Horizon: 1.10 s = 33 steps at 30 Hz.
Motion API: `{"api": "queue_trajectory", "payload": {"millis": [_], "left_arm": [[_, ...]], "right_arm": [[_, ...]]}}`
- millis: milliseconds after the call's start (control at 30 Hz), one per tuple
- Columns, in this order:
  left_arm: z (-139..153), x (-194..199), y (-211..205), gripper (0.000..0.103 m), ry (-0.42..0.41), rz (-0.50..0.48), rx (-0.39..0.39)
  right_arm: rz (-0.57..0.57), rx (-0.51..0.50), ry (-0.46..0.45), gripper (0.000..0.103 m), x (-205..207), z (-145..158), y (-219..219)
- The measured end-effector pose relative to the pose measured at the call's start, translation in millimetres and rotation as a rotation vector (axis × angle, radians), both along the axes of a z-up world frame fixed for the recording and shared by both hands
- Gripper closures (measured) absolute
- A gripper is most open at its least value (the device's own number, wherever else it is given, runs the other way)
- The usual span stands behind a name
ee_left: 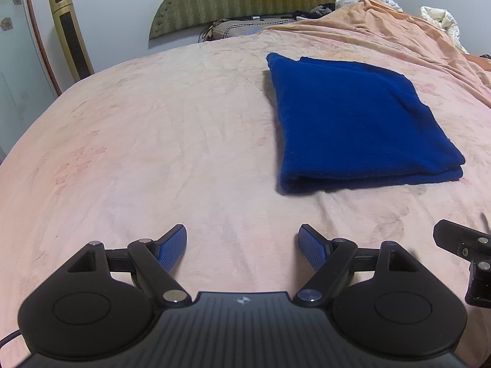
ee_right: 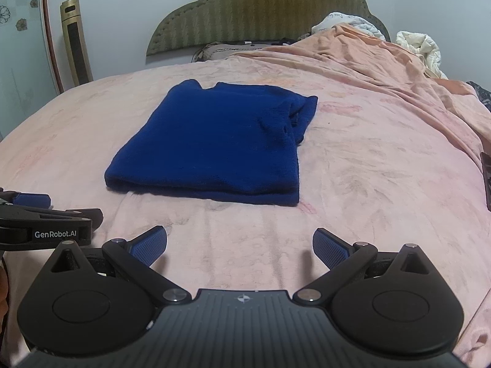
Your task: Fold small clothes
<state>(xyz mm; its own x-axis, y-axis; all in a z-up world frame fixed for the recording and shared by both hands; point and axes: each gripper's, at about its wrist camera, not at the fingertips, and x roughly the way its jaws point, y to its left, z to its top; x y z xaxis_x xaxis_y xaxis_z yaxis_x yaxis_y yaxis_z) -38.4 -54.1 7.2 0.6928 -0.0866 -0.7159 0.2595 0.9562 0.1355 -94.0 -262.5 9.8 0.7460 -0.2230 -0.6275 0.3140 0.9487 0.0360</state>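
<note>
Now: blue garment (ee_right: 211, 141) lies folded flat on the pink bedspread (ee_left: 153, 153), near the middle of the bed, touching neither tool. Left gripper (ee_left: 242, 245) hovers low over bare bedspread, fingers (ee_left: 172, 250) spread, nothing between them. Right gripper (ee_right: 239, 247) alongside it, fingers (ee_right: 330, 251) likewise spread and empty. Green headboard (ee_right: 260, 9) and rumpled bedding (ee_right: 417, 46) behind.

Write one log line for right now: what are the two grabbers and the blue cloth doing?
left gripper: open, empty | right gripper: open, empty | blue cloth: folded, flat on pink bedspread, untouched
</note>
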Motion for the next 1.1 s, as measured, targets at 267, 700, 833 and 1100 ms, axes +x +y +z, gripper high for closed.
{"api": "queue_trajectory", "payload": {"millis": [267, 700, 833, 1100], "left_arm": [[0.1, 0.1, 5.7, 0.023, 0.004, 0.011, -0.009], [0.4, 2.0, 7.9, 0.023, 0.013, 0.010, -0.011], [0.1, 2.2, 7.6, 0.023, 0.013, 0.008, -0.009], [-0.4, 2.0, 8.0, 0.023, 0.013, 0.005, -0.011]], "right_arm": [[0.013, -0.005, 0.007, 0.000, 2.6, -1.4, 4.6], [0.045, -0.023, 0.013, 0.000, 7.2, -0.4, 12.2], [0.050, -0.028, 0.013, 0.000, 7.6, 0.3, 13.0], [0.056, -0.033, 0.015, 0.000, 9.0, 1.3, 13.6]]}}
